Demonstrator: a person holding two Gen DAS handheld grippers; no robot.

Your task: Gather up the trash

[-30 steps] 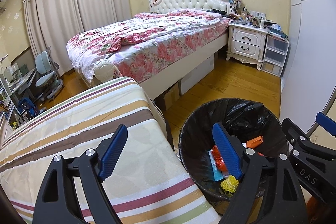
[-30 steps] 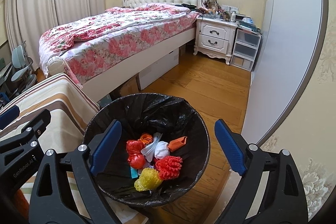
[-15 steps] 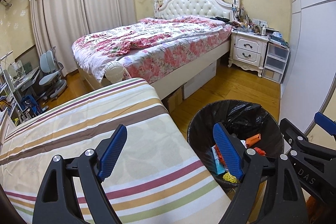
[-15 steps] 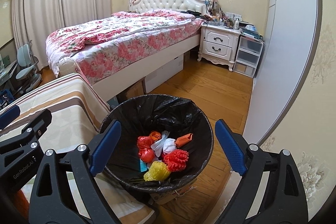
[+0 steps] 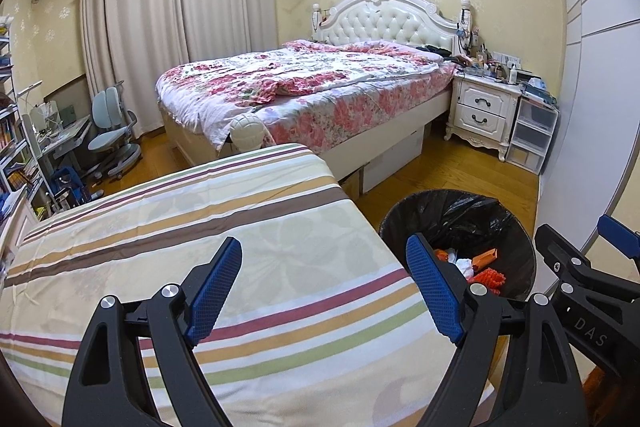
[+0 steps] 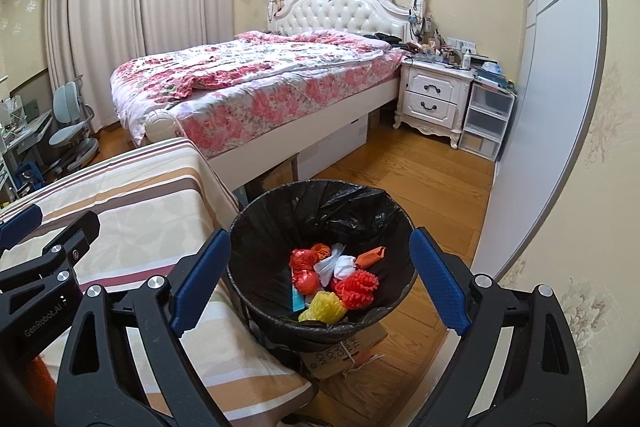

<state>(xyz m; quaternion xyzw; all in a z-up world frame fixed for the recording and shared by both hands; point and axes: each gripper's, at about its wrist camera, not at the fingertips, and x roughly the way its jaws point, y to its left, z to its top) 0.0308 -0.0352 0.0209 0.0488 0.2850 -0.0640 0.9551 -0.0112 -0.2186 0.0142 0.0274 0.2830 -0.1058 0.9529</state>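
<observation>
Tongs first: the left gripper hangs over the striped cloth with its blue pads spread wide and nothing between them, and the right gripper stands just as wide, empty too, above the trash bin.

That bin, round and lined with a black bag, stands on the wooden floor just beside the corner of the cloth-covered surface. It seems to rest on a flattened piece of cardboard with printing on it. All the trash I can see lies at its bottom: a yellow foam net nearest, a red foam net touching it, crumpled red wrappers to the left, white tissue in the middle, an orange scrap against the far side, and a thin blue packet slipped down beside the yellow one. The cloth itself shows only its stripes.

Beyond the bin, boxes are pushed under the bed with the flowered quilt. Farther back by the wall stands a white nightstand, its two drawers closed and its top crowded with small bottles I cannot make out. Beside it is a clear plastic drawer unit; its contents are too faint to tell.
</observation>
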